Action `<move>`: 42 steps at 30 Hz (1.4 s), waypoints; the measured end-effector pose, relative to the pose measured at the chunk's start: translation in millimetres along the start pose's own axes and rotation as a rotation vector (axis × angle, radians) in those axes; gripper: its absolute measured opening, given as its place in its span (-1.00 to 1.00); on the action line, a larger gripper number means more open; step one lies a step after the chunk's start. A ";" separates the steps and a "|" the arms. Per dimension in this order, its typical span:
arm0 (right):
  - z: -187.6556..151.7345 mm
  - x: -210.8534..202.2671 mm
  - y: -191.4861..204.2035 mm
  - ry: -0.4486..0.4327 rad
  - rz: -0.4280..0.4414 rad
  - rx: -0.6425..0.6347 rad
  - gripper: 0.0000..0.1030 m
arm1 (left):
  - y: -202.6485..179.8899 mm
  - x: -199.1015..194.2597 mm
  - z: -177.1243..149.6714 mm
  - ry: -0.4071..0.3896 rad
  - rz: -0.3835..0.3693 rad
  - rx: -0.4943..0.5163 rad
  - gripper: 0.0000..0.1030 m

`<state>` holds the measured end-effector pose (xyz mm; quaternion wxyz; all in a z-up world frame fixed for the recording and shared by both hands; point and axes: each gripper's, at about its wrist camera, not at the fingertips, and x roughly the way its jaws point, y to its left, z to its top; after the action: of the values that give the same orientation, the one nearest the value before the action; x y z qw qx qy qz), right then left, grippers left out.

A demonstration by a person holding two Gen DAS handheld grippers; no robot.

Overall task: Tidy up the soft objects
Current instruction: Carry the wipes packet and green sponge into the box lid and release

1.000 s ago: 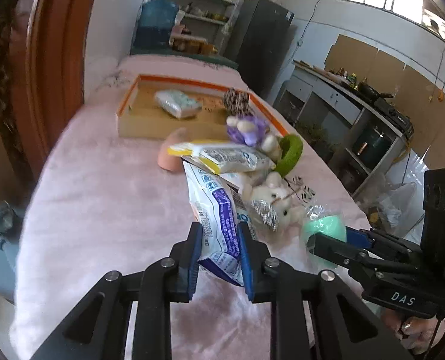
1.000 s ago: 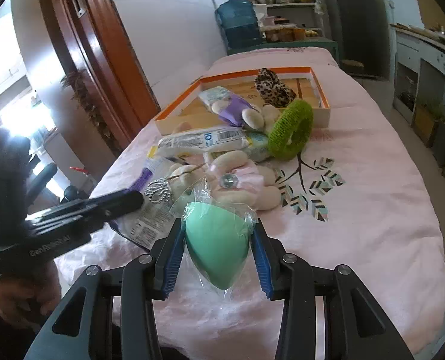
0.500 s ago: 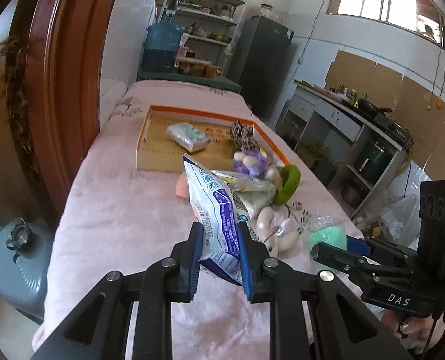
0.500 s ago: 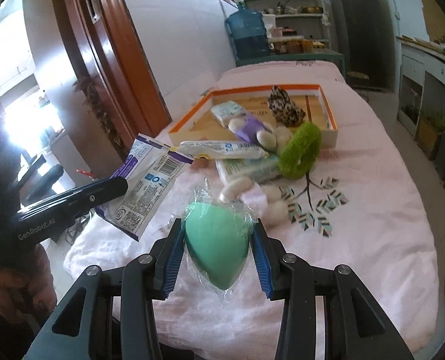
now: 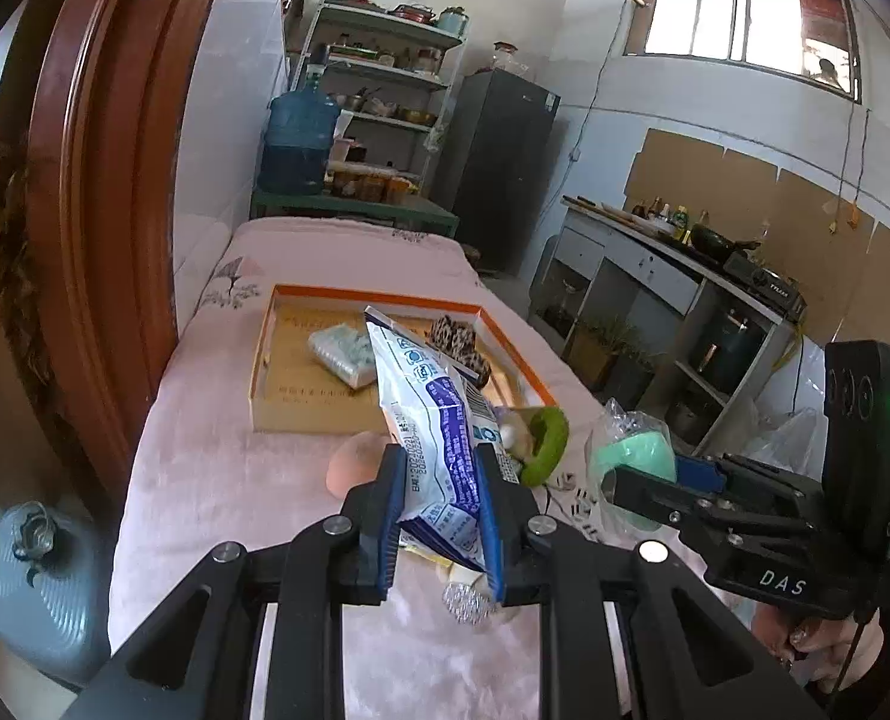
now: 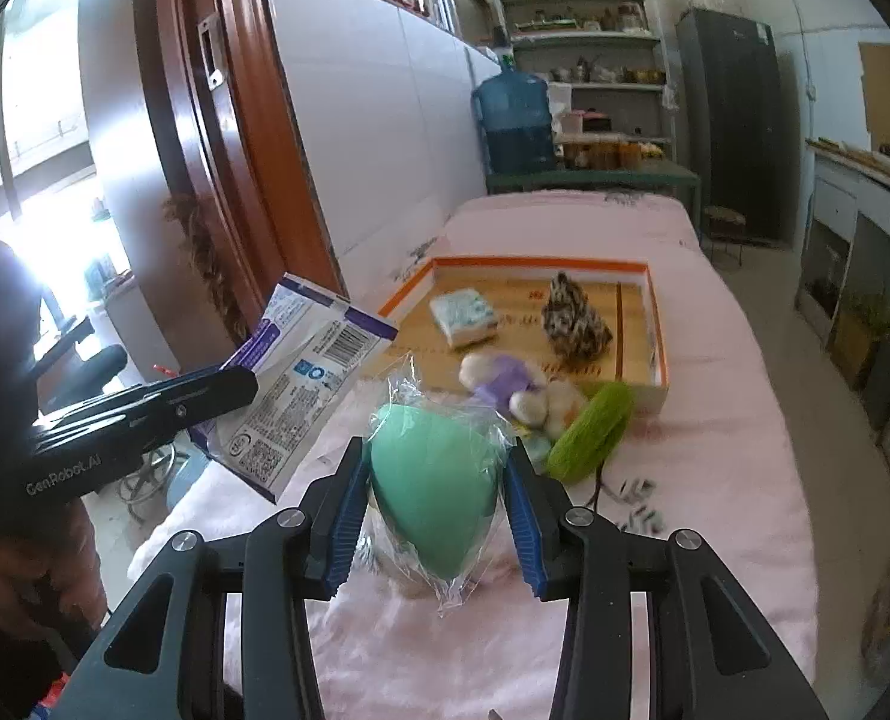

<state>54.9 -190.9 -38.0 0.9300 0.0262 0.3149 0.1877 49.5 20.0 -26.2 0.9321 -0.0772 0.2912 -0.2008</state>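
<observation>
Pink-covered table [image 6: 715,420]: left gripper [image 5: 439,516] clamps a packet [image 5: 439,420], right gripper [image 6: 436,510] a wrapped sponge [image 6: 436,486], both presumably bound for the tray [image 6: 658,330].

We see bare pink bedcover [image 6: 727,396] right of the orange tray [image 6: 658,324] and along the bed's left edge. A green ring [image 6: 592,438], plush toys [image 6: 520,387] and a peach sponge [image 5: 352,468] crowd the tray's near rim.

My left gripper [image 5: 439,516]: matte black linkage arms, silver pivot screws, ribbed blue pads [image 5: 388,516]. My right gripper [image 6: 436,516]: same build. Its side housing reads "DAS", with a green LED lit; the left housing reads "GenRobot.AI". A thin black cable hangs beside my right hand [image 5: 817,645].
</observation>
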 end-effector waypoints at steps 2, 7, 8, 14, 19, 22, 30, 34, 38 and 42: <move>6.1 0.1 -1.5 -0.010 -0.003 -0.007 -0.15 | -0.9 0.9 3.9 -0.009 -0.001 0.002 -0.56; 21.8 1.4 -7.1 -0.029 -0.011 -0.018 -0.15 | -1.0 5.6 14.1 -0.025 -0.004 0.005 -0.56; 24.0 1.0 -7.2 -0.032 -0.012 -0.018 -0.15 | -0.7 7.0 15.6 -0.026 -0.003 0.006 -0.56; 35.2 7.2 -14.0 -0.034 -0.015 -0.008 -0.15 | 0.3 15.0 25.8 -0.025 0.005 0.003 -0.56; 47.4 13.9 -19.5 -0.030 -0.020 0.000 -0.15 | 4.6 25.2 36.2 -0.014 0.019 -0.003 -0.56; 54.4 19.2 -24.6 -0.026 -0.022 0.005 -0.15 | 8.5 31.7 42.4 -0.008 0.025 -0.010 -0.56; 74.7 39.6 -42.9 -0.014 -0.037 0.021 -0.15 | 23.9 55.5 61.1 0.005 0.038 -0.022 -0.56; 84.8 54.1 -53.2 -0.002 -0.044 0.030 -0.15 | 33.0 72.6 68.0 0.018 0.047 -0.034 -0.56; 95.3 70.0 -59.5 0.008 -0.040 0.037 -0.15 | 41.9 87.8 73.3 0.029 0.063 -0.048 -0.56; 105.6 87.8 -62.0 0.016 -0.029 0.044 -0.14 | 50.9 100.2 79.4 0.028 0.086 -0.058 -0.55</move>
<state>202.5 -209.0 -14.3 0.9293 0.0407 0.3265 0.1675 187.0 26.4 -25.8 0.9331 -0.0887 0.3131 -0.1533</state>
